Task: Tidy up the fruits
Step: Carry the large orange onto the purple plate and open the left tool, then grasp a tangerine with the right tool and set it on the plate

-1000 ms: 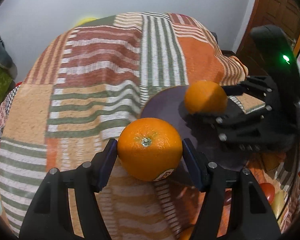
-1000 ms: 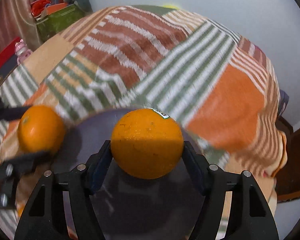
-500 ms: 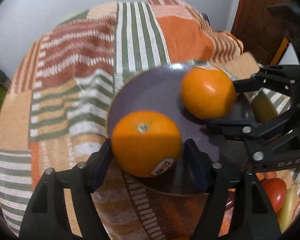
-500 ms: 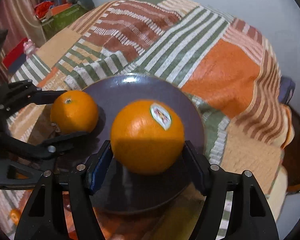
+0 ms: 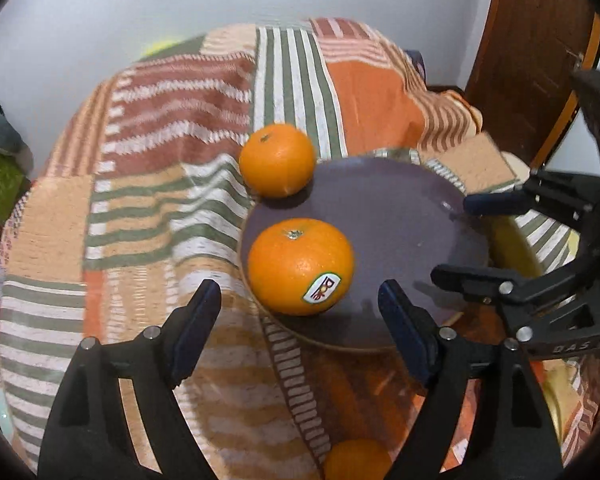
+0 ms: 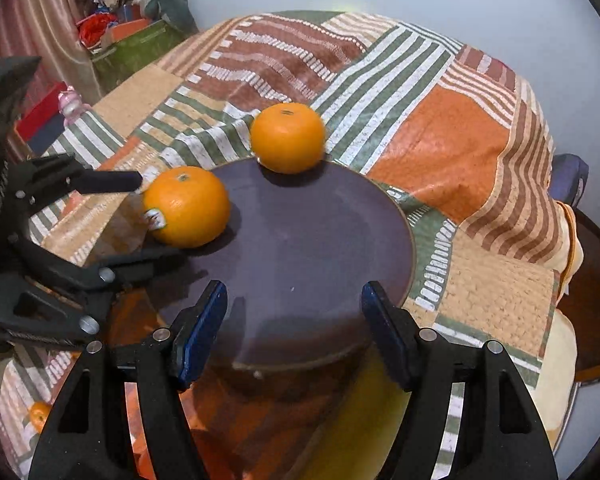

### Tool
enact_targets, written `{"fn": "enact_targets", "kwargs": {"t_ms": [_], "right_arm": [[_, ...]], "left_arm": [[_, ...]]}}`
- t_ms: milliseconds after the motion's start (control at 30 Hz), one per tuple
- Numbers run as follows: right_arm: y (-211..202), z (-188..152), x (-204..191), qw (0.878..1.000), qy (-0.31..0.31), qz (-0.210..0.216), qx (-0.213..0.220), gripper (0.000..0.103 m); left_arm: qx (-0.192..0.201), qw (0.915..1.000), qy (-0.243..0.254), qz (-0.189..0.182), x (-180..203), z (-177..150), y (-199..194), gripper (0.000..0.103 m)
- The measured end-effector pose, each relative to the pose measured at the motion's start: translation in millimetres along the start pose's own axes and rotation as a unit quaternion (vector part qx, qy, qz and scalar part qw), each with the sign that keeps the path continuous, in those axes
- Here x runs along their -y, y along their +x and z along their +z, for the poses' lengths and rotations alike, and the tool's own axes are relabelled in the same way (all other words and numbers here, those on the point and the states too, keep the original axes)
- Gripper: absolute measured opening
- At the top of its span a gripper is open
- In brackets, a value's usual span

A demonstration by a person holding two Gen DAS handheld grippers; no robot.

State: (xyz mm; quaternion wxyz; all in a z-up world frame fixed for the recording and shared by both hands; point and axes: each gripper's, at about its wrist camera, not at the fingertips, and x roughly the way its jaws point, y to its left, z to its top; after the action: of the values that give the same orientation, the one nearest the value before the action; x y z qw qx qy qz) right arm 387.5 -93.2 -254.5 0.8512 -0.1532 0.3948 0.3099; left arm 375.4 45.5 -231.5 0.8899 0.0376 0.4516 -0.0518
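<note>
A dark purple plate [image 5: 400, 240] [image 6: 312, 248] rests on the striped cloth. An orange with a sticker [image 5: 300, 266] [image 6: 186, 206] sits on the plate's edge, just ahead of my left gripper [image 5: 300, 312], which is open and empty. A second orange [image 5: 277, 159] [image 6: 287, 137] sits at the plate's far rim. My right gripper [image 6: 294, 316] is open and empty over the plate's near side; it also shows in the left wrist view [image 5: 456, 236]. The left gripper shows in the right wrist view [image 6: 140, 216] around the stickered orange.
A patchwork striped cloth [image 5: 160, 184] [image 6: 460, 148] covers the table. Another orange [image 5: 356, 460] lies below the plate's near edge, and a small one [image 6: 40, 414] shows at lower left. Yellow fruit [image 6: 364, 420] lies under the plate. Clutter [image 6: 128, 36] stands behind the table.
Both grippers have opened and let go of their oranges. The oranges now rest on the plate, and both grippers have drawn back a little.
</note>
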Motion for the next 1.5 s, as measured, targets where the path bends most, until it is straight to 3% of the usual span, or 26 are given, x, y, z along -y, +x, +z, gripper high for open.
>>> {"fn": "enact_targets", "kwargs": {"t_ms": [467,833,900,1000,1167,1300,1367,1500], "right_arm": [[-13,-4,-6,0.999,0.013,-0.017,0.028,0.067],[2,61,4,0.996,0.046,-0.005,0.076,0.067],[11,75,-2,0.996,0.037,-0.011,0.077,0.073],[28,97,-9,0.997,0.025,-0.024,0.072,0.078],[69,122,-15,0.999,0.019,-0.037,0.025,0.082],[97,128,-12,0.998,0.03,-0.047,-0.007,0.078],[102,128,-11,0.999,0.033,-0.035,-0.006,0.066],[88,119,-9,0.999,0.03,-0.025,0.013,0.064]], "left_arm": [[0.041,0.9988,-0.018,0.019,-16,-13,-46,0.081],[0.066,0.9974,-0.007,0.027,-26,-31,-57,0.081],[0.071,0.9971,-0.005,0.027,-28,-33,-60,0.081],[0.079,0.9966,-0.004,0.026,-33,-35,-63,0.081],[0.085,0.996,-0.008,0.025,-41,-37,-64,0.081],[0.089,0.9956,-0.013,0.027,-47,-37,-63,0.081],[0.089,0.9956,-0.018,0.026,-50,-36,-62,0.081],[0.089,0.9954,-0.021,0.029,-53,-37,-60,0.081]]}}
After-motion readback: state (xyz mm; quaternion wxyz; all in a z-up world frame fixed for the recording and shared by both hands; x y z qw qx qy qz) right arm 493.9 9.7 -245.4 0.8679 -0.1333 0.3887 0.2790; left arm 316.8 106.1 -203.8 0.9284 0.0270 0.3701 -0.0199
